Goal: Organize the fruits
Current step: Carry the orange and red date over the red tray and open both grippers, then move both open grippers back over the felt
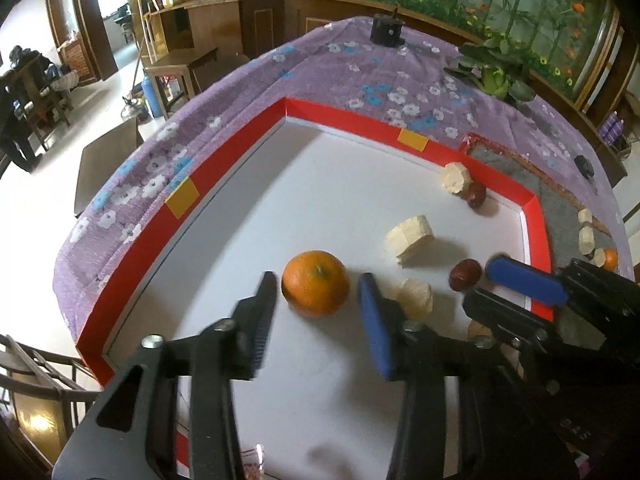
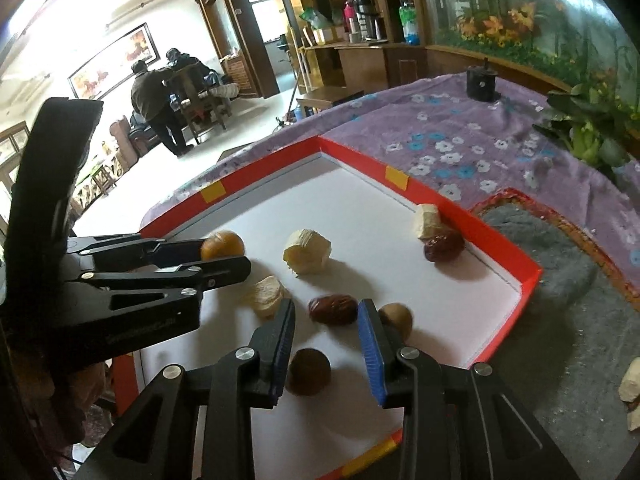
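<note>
A white tray with a red rim (image 1: 224,168) (image 2: 488,236) lies on the purple flowered cloth. In the left wrist view, an orange tangerine (image 1: 315,282) sits just ahead of my open left gripper (image 1: 318,292), between its fingertips and apart from them. Pale fruit chunks (image 1: 410,238) and red dates (image 1: 465,274) lie beyond. My right gripper (image 2: 327,314) is open; a red date (image 2: 333,309) lies between its fingertips, untouched. Two brown round fruits (image 2: 308,371) (image 2: 397,319) lie close by. The left gripper (image 2: 222,258) shows at the left, around the tangerine (image 2: 222,245).
A grey mat with a red woven edge (image 2: 560,264) lies right of the tray, with fruit pieces (image 1: 587,236) on it. A black object (image 1: 386,30) and a green plant (image 1: 496,76) stand on the far side of the table. Wooden furniture and people are beyond.
</note>
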A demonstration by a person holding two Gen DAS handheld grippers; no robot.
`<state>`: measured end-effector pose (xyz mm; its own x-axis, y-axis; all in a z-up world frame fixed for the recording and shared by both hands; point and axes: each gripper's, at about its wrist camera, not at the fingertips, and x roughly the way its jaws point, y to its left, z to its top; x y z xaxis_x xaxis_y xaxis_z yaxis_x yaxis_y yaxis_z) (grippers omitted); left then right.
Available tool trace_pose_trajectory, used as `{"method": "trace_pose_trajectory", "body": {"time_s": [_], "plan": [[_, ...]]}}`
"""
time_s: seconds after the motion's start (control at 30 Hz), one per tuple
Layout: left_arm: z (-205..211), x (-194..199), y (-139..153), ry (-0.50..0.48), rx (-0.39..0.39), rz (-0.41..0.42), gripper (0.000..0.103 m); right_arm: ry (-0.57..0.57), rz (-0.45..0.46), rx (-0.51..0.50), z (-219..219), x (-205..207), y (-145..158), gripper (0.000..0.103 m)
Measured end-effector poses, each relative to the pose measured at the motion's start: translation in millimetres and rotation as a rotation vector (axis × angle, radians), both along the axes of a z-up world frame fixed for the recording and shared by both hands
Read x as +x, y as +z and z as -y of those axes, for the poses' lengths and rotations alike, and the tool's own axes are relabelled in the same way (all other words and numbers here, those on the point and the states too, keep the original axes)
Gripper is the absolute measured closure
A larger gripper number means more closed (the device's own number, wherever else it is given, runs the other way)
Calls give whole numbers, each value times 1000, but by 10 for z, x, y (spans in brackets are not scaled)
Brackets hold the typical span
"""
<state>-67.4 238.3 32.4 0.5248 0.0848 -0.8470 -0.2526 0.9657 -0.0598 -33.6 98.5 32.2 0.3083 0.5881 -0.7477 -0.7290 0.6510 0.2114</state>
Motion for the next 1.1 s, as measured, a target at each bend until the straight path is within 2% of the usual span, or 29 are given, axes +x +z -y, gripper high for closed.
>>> {"method": "trace_pose_trajectory", "body": {"time_s": [0.03,0.1,0.3,0.63,0.87,1.1], "plan": [[15,-5,31,5,6,11,45,-2,7,5,26,-21,29,72],[47,-37,108,16,20,37,41,-11,18,22,100,-56,87,71],[292,-66,260,-21,34,71,41,-55,41,42,440,-204,232,68],[1048,62,447,-157,26,108,41,-210,90,39,1320,-339,362,67],[1613,243,467,-271,-9,92,41,-350,108,-3,2042,-372,292,66],[2244,497,377,-412,-44,35,41,-471,74,22,2662,-352,207,66]]}}
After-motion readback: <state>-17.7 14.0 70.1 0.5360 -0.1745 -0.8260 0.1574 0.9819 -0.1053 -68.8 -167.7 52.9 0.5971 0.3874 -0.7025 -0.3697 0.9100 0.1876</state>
